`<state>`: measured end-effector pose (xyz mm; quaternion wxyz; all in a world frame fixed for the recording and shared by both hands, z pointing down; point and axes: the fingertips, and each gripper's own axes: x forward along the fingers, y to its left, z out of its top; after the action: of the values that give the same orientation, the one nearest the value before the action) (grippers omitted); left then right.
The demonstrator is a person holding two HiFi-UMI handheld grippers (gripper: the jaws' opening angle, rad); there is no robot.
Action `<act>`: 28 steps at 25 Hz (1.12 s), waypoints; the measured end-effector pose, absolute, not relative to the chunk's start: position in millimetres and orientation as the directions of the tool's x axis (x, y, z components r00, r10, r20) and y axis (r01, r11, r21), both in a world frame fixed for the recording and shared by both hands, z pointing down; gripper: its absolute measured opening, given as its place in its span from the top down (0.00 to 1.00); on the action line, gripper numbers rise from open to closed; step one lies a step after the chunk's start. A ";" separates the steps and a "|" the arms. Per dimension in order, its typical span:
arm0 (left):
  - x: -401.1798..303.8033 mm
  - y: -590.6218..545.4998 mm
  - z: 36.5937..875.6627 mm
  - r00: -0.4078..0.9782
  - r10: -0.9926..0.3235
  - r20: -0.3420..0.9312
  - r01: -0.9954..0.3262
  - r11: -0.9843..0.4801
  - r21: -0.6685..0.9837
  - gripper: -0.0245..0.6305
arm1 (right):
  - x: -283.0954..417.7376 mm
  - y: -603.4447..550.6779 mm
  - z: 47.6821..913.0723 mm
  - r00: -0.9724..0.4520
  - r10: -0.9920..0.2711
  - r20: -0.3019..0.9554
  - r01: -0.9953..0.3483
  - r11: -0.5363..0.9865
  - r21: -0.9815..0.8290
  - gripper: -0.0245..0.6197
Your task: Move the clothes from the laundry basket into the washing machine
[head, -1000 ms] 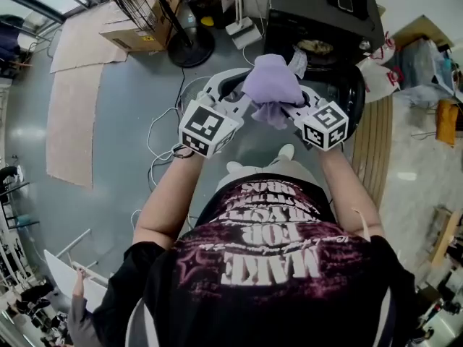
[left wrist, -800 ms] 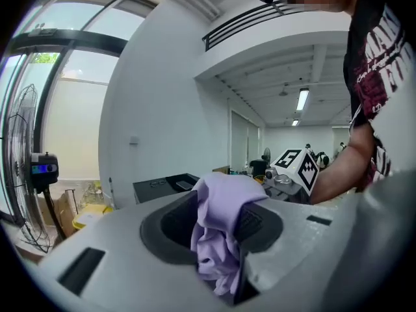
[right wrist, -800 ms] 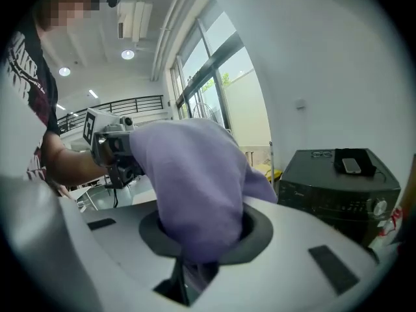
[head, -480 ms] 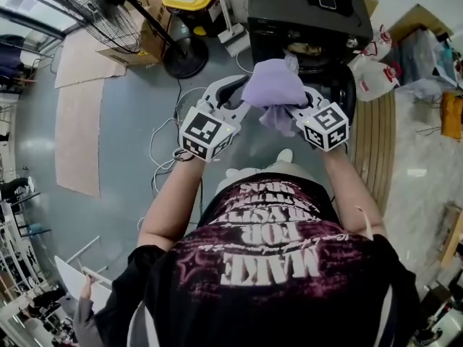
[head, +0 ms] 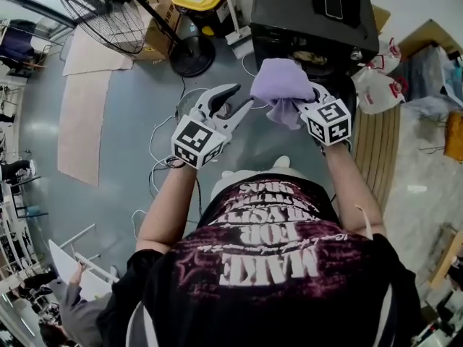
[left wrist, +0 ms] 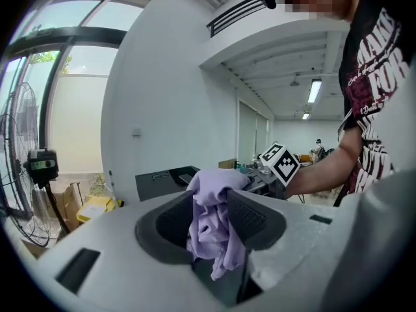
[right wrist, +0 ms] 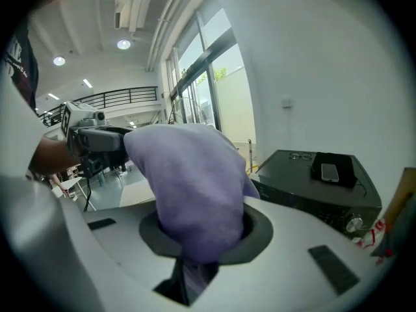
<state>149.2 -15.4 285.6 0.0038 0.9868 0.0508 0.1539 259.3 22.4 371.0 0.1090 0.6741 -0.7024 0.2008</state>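
Change since 1 second ago: both grippers held the cloth (head: 281,84); now the left gripper (head: 242,97) is letting go. Its jaws are opening, and the cloth's loose end hangs between the pads unpinched. The right gripper (head: 307,101) alone stays clamped on the bunched cloth. The cloth is held up just in front of the washer (head: 311,9), not yet inside. We judge the carry nearly done, with 1 hand left to push it in.
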 end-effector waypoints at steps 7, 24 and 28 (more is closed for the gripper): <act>181.3 -6.4 262.9 0.941 0.118 0.318 0.125 -0.992 -0.004 0.65 | 289.3 24.0 376.2 -0.063 -0.877 0.476 -0.998 0.043 -0.054 0.83; 273.9 30.1 302.3 0.876 0.110 0.469 0.164 -0.983 -0.076 0.90 | 291.9 40.9 344.0 -0.178 -0.921 0.348 -0.976 0.121 -0.179 0.82; 282.4 30.1 275.5 0.912 0.119 0.393 0.139 -0.990 -0.024 0.90 | 292.9 48.0 335.6 -0.216 -0.936 0.276 -0.965 0.161 -0.207 0.77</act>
<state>282.4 30.1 275.5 -0.0256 0.9774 0.0661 0.1992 292.9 48.0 335.6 0.0417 0.6247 -0.7609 0.1704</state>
